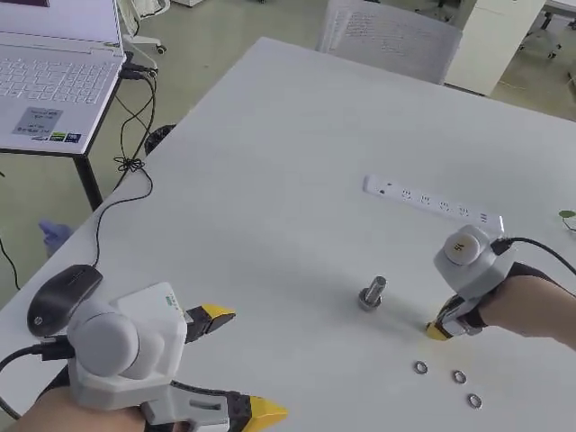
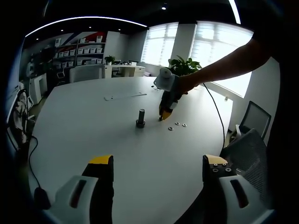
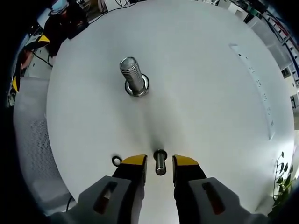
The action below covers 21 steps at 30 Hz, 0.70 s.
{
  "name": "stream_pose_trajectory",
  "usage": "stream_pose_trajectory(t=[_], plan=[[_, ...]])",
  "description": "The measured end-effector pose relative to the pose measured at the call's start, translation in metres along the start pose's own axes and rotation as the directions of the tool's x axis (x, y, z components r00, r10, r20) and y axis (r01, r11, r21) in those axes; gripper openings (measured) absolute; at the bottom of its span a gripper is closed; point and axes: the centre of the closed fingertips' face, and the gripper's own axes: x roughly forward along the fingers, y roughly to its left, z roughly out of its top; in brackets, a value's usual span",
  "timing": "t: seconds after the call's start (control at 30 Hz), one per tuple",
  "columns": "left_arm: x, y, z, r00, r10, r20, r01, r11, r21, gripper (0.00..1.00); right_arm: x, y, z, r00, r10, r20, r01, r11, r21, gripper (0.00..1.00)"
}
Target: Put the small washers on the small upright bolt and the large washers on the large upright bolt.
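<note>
The white table (image 1: pixel 297 135) carried everything. The left gripper (image 2: pixel 157 163) hung low at the near edge, its jaws spread wide with nothing between them, well apart from the work. The right gripper (image 1: pixel 439 330) was the nearer one by far, tips down at the table surface just beside the loose parts.

The large upright bolt (image 3: pixel 134 77) stood threaded end up, well ahead of the right jaws along their own line. It had a wider ring at its foot, and whether that was its head or a washer could not be told.

The small upright bolt (image 3: pixel 160 163) stood directly between the right jaws, its long axis vertical. The jaws were part-open and straddled it, with a narrow gap showing on each side, so they held nothing.

One washer (image 3: pixel 117 161) lay flat on the table just outside the right gripper's left-hand jaw. In the head view, three washers (image 1: pixel 459 377) lay in a loose group near the right gripper, toward the person. Small or large could not be made out. Judged from this, the next move would turn on shifting the jaws sideways off the bolt and onto that nearest ring.
</note>
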Motion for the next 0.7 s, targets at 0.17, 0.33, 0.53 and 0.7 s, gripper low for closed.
stream_pose_trajectory(t=[0.17, 0.33, 0.53, 0.7], plan=[[0.0, -0.001, 0.004, 1.0, 0.0, 0.007, 0.0, 1.0, 0.012, 0.78, -0.011, -0.001, 0.002, 0.9999, -0.003, 0.013, 0.003, 1.0, 0.008, 0.24], [0.0, -0.002, 0.008, 0.9999, -0.002, 0.014, 0.002, 1.0, 0.019, 0.78, -0.019, -0.002, 0.005, 0.9997, -0.012, 0.02, 0.012, 1.0, 0.007, 0.24], [-0.001, -0.002, 0.011, 0.9999, -0.006, 0.015, 0.006, 1.0, 0.028, 0.78, -0.031, -0.004, 0.009, 0.9992, -0.022, 0.032, 0.022, 1.0, 0.008, 0.24], [-0.002, -0.003, 0.014, 0.9998, -0.006, 0.018, 0.006, 1.0, 0.029, 0.78, -0.038, -0.005, 0.009, 0.9993, -0.024, 0.03, 0.024, 1.0, 0.007, 0.23]])
